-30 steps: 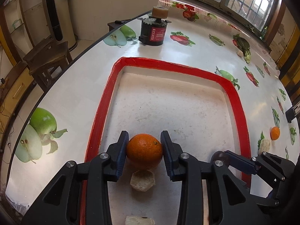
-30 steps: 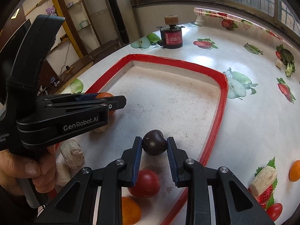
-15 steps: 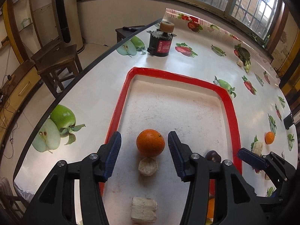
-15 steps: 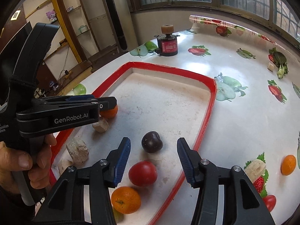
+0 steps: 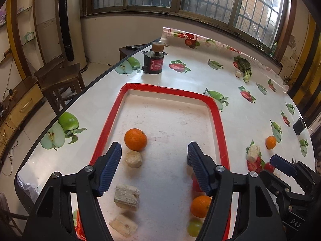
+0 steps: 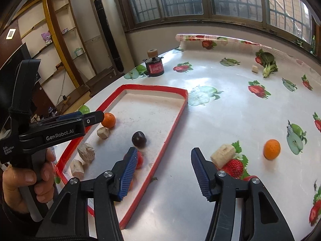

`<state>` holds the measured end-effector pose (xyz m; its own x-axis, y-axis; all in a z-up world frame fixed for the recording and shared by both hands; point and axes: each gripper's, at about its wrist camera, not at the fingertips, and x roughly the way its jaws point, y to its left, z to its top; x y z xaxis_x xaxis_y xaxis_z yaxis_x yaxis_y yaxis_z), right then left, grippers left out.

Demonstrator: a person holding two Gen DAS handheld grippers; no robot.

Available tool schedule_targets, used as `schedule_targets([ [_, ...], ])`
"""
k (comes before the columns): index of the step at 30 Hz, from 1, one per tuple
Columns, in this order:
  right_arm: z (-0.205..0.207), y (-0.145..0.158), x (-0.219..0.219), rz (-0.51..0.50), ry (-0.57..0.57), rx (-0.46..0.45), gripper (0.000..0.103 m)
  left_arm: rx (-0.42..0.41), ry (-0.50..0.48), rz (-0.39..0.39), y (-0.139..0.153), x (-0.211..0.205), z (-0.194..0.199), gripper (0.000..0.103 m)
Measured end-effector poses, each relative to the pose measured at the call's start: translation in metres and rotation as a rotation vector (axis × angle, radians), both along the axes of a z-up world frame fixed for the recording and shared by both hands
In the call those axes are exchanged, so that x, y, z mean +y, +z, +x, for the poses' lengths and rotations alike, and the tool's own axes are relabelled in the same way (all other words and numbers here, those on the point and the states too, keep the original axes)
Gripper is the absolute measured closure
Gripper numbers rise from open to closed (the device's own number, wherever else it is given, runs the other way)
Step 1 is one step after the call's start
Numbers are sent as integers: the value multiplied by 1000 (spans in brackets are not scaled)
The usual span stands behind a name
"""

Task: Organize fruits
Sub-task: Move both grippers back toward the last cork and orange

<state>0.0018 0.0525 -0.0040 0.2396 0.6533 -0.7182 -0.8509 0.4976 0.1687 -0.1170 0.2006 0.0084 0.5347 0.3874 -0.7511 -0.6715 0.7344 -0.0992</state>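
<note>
Hidden or cut off: in the left wrist view, the left claw (image 5: 154, 160) has its right finger covering the dark plum and most of the tomato (image 5: 195, 184); only a red sliver shows. A green grape (image 5: 194, 229) at the tray's near end is blurred and partly cut by the claw arm. In the right wrist view, the tomato (image 6: 139, 159) sits half behind the left finger of the right claw (image 6: 163, 169).

Change from the earlier frames: both claws were clamped on fruit, the left on the orange (image 5: 135, 139) and the right on the dark plum (image 6: 139, 139). Both claws now stand wide apart, holding nothing, and have drawn back. Orange and plum rest on the floor of the red-rimmed tray (image 5: 217, 120). The right claw has swung off the tray and now sits over the bare surface (image 6: 230, 110) beside the rim.

View differences: the left wrist view alone shows a second orange (image 5: 200, 206) at the tray's near right and three pale chunks (image 5: 126, 196) in a line behind the first orange. The right wrist view alone shows the plum clearly, the person's left hand (image 6: 24, 182) on the left claw's handle, and a small orange (image 6: 271, 149) loose on the surface, near a pale block (image 6: 223, 154). Both views show a black-and-red canister (image 5: 154, 64) beyond the tray.
</note>
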Motion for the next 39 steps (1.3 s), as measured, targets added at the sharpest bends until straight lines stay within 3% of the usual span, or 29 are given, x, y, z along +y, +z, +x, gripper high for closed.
schedule_targets([
  [9,13,7,-57,11,-117,-45,45,-18,-86,10,6,-42,8,35],
  [22,32,2,-120,14,-240,-34,45,0,-181,22,8,-83,25,35],
  [39,50,-7,-149,18,-295,-7,45,29,-251,20,6,-114,50,35],
])
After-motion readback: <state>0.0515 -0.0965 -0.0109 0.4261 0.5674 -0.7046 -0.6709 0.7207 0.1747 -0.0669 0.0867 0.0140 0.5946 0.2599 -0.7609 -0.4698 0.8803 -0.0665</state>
